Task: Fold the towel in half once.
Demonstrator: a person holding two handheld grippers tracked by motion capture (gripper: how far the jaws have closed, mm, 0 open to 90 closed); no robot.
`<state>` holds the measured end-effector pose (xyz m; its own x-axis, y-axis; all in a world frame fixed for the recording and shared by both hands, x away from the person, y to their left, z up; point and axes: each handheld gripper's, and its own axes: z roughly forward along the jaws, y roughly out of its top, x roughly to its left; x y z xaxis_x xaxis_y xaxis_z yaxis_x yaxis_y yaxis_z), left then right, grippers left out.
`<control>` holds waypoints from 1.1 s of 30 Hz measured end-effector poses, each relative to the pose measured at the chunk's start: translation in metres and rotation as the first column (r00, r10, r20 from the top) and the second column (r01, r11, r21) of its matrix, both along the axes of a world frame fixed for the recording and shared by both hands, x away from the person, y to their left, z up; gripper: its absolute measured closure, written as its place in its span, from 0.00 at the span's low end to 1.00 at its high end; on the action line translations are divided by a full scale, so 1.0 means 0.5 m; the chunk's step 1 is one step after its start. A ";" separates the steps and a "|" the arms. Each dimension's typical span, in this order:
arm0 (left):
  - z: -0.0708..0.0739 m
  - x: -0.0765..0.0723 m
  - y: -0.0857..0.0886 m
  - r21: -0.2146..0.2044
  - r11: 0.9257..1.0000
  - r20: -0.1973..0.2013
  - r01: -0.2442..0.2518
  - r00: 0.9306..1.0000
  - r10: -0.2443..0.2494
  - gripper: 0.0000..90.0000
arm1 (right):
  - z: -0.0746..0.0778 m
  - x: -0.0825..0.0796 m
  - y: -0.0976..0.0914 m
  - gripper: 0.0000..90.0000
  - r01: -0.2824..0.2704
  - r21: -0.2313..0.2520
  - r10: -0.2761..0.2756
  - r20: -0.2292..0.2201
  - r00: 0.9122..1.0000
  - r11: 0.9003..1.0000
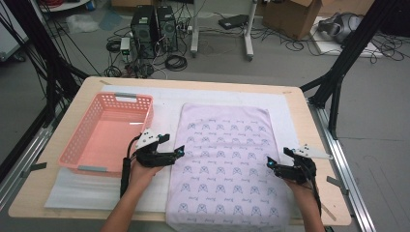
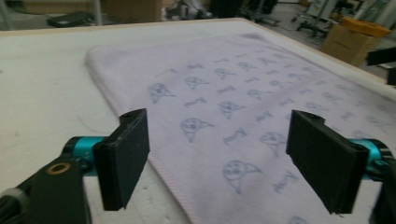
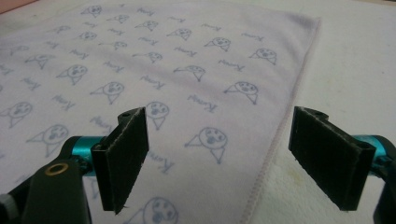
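Lilac towel (image 1: 225, 159) lies flat mid-desk. Left gripper (image 1: 175, 151) and right gripper (image 1: 276, 163) hover wide, empty, at its side edges. Risk: uneven pinches would bunch the cloth.

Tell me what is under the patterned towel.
The towel lies flat on a white mat, which rests on the wooden table. The mat shows around the towel's edges; whatever lies beneath the towel's middle is covered.

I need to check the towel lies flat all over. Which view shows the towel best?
The high view: the whole towel lies spread flat beside the basket. The left gripper view shows its left edge and far corner; the right gripper view shows its right hem.
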<state>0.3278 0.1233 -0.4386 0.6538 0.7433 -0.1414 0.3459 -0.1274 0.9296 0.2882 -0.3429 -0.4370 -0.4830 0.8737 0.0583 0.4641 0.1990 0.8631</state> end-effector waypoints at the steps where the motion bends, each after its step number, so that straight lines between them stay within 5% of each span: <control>1: 0.001 0.006 -0.004 0.014 1.000 -0.012 0.005 1.000 -0.005 0.30 | 0.001 0.006 0.002 0.21 -0.004 -0.005 0.004 0.001 1.000 1.000; 9: 0.009 0.069 -0.040 0.053 0.998 -0.081 -0.018 0.996 0.022 0.32 | 0.006 0.066 0.001 0.21 0.021 -0.036 -0.023 -0.058 0.998 0.999; 13: -0.002 0.109 -0.047 0.082 0.996 -0.153 -0.039 0.987 0.052 0.35 | 0.010 0.102 -0.001 0.21 0.033 -0.053 -0.038 -0.096 0.995 0.998; 15: -0.015 0.122 -0.043 0.090 0.993 -0.159 -0.076 0.983 0.089 0.35 | 0.010 0.118 -0.001 0.22 0.047 -0.051 -0.053 -0.117 0.992 0.998; 17: -0.025 0.130 -0.042 0.111 0.988 -0.191 -0.104 0.974 0.124 0.36 | 0.010 0.135 -0.001 0.25 0.056 -0.060 -0.064 -0.132 0.989 0.997; 21: -0.024 0.139 -0.049 0.161 0.984 -0.214 -0.070 0.971 0.104 0.46 | 0.005 0.167 0.000 0.32 0.083 -0.091 -0.097 -0.166 0.981 0.992; 24: -0.024 0.145 -0.060 0.202 0.977 -0.212 -0.064 0.971 0.107 0.54 | 0.001 0.184 0.006 0.41 0.101 -0.121 -0.122 -0.176 0.977 0.988; 27: -0.023 0.144 -0.071 0.267 0.960 -0.174 -0.081 0.976 0.131 0.64 | -0.005 0.198 0.018 0.48 0.094 -0.156 -0.124 -0.193 0.973 0.983; 30: -0.022 0.144 -0.073 0.258 0.962 -0.183 -0.091 0.973 0.141 0.80 | -0.011 0.203 0.025 0.58 0.091 -0.181 -0.126 -0.197 0.972 0.979; 31: -0.021 0.144 -0.075 0.253 0.963 -0.193 -0.089 0.971 0.140 0.90 | -0.010 0.202 0.027 0.66 0.083 -0.176 -0.118 -0.198 0.973 0.981; 33: -0.020 0.146 -0.077 0.242 0.965 -0.208 -0.101 0.966 0.153 0.95 | -0.009 0.201 0.033 0.83 0.051 -0.179 -0.087 -0.199 0.976 0.983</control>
